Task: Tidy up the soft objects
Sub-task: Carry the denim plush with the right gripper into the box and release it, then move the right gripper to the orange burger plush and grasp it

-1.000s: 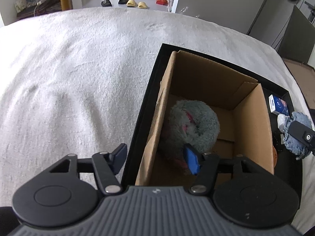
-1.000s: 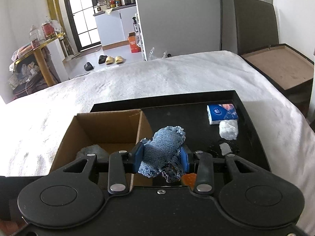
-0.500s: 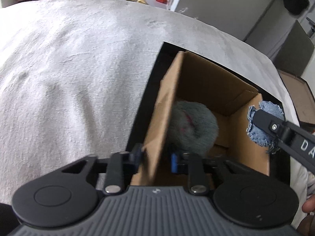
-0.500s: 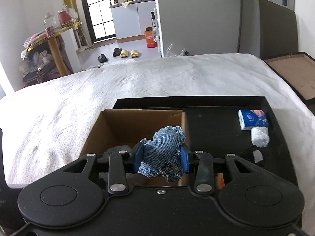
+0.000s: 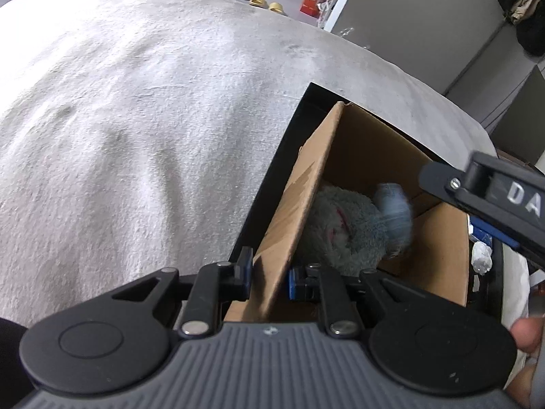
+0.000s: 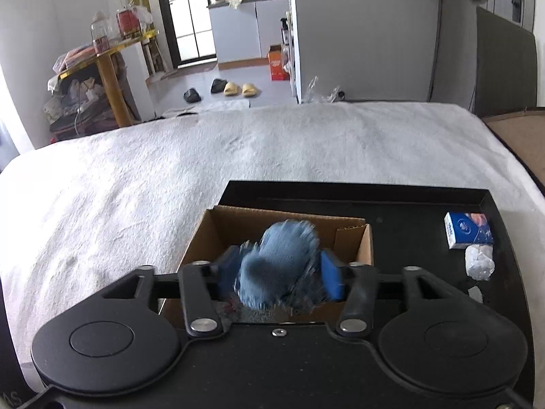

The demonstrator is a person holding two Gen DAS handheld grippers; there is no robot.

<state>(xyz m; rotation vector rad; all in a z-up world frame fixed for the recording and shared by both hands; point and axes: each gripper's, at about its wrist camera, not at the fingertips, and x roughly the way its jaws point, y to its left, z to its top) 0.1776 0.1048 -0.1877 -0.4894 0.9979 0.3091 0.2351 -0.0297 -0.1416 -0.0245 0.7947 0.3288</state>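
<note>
The left gripper (image 5: pixel 270 274) is pinching the near left wall of the cardboard box (image 5: pixel 296 201), one blue pad sitting outside the wall and the other inside, both pressed against the cardboard. The box is standing on a black tray (image 6: pixel 408 204) that is lying on a white blanket (image 6: pixel 136 187). Inside the box a grey-green plush toy (image 5: pixel 340 231) is resting against the left wall. The right gripper (image 6: pixel 279 272) is hanging over the open top of the box, and its jaws have just been opening; its blue pads are now standing clear of the denim scrap (image 6: pixel 282 266), which shows between them only as a blur. From the left wrist view the same scrap (image 5: pixel 395 214) is appearing as a blurred blue shape inside the box, just beside the plush toy, below the right gripper's finger (image 5: pixel 477 187); whether it is touching the toy or the box floor cannot be told. On the tray to the right of the box, a blue tissue pack (image 6: pixel 468 230) is lying with a crumpled white wad (image 6: pixel 479 261) just beside it.
</note>
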